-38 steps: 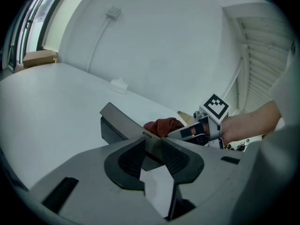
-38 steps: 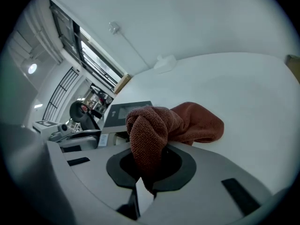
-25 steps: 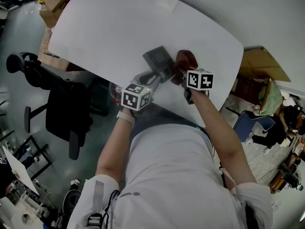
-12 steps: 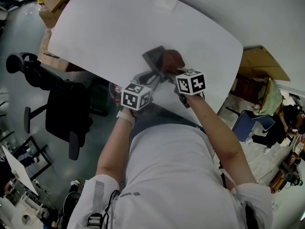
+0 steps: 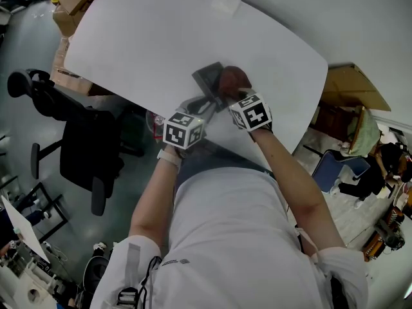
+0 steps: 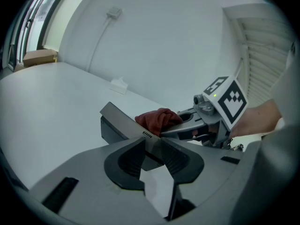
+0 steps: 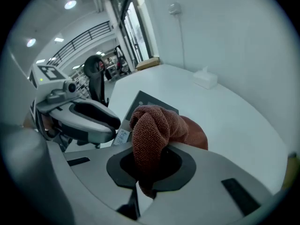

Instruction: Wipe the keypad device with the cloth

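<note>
tabletop [image 5: 161, 37]: white, small white box [image 5: 226, 5] near far edge | black office chair [image 5: 84, 140]: left | cardboard boxes [image 5: 74, 2]: far-left corner

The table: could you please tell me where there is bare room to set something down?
Bare: the stretch of table between the keypad device and the small white box at the far edge, and the left end. Crowded: the near edge, where the left gripper clamps the device and the right gripper holds the cloth on it.

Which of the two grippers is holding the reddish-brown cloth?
The right gripper: its jaws are closed on the cloth, which is bunched over the keypad device. The left gripper clamps an edge of that grey device and carries no cloth.
</note>
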Tool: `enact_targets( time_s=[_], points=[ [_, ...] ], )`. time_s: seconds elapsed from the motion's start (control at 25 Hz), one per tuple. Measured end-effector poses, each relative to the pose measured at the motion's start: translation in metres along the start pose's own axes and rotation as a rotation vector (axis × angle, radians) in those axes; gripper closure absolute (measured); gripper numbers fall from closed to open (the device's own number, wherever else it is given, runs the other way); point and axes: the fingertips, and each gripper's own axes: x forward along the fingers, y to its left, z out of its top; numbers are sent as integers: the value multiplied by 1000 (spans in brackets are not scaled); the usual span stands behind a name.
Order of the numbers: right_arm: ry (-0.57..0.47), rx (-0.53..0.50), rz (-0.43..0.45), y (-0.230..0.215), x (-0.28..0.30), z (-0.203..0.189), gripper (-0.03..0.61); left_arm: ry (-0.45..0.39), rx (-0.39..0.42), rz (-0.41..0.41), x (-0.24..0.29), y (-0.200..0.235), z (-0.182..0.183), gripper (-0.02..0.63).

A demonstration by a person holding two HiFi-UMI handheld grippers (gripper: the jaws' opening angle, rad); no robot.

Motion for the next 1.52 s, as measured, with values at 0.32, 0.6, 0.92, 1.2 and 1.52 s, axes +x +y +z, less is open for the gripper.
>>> enact_targets(
  time_s=[0.32, 0.6, 0.92, 1.2, 1.52],
  points=[
    [-57, 229, 225, 19, -8, 5, 538, 1, 0, -5, -2, 3, -1, 507],
    [-56, 323, 161, -12, -8, -17, 538, -10, -19, -4, -3, 3, -1, 506],
    [-101, 500, 33, -60, 7, -34, 537, -4, -22, -5, -3, 2, -2, 506],
    [-92, 496, -20, -75, 9, -39, 537, -2, -22, -2, -3, 3, -2, 506],
    [-325, 414, -52, -72, -39, 15, 538, -28, 19, 44, -19, 10, 11, 518]
  ],
)
